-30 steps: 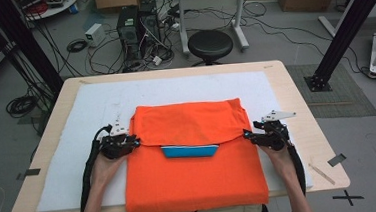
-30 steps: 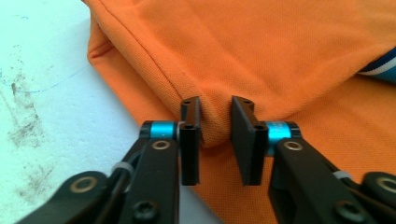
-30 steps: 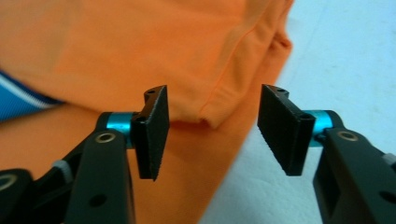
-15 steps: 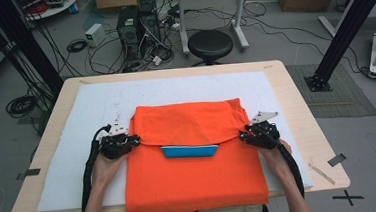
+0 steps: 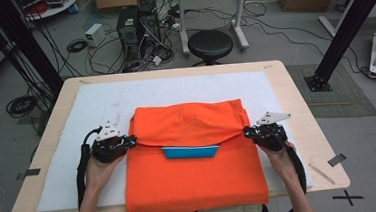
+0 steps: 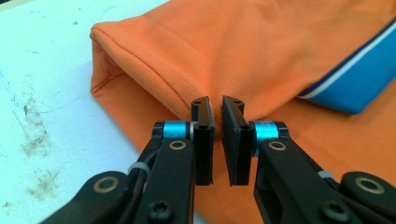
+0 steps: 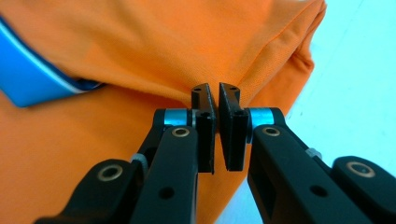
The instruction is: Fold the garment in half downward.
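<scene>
Worktop (image 5: 295, 86) bore orange shirt (image 5: 196, 180) | left hand-held gripper (image 5: 132, 140), just closing, pinched fold | right hand-held gripper (image 5: 247, 131), just closing, pinched fold

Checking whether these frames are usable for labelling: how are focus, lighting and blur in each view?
High view: even, soft lighting, slightly low sharpness, folded orange shirt clear on the white table mat. Left gripper view: black jaws sharp, cloth weave crisp nearby, blue collar softer. Right gripper view: the same, with its bright mat washed out to pale cyan.
</scene>
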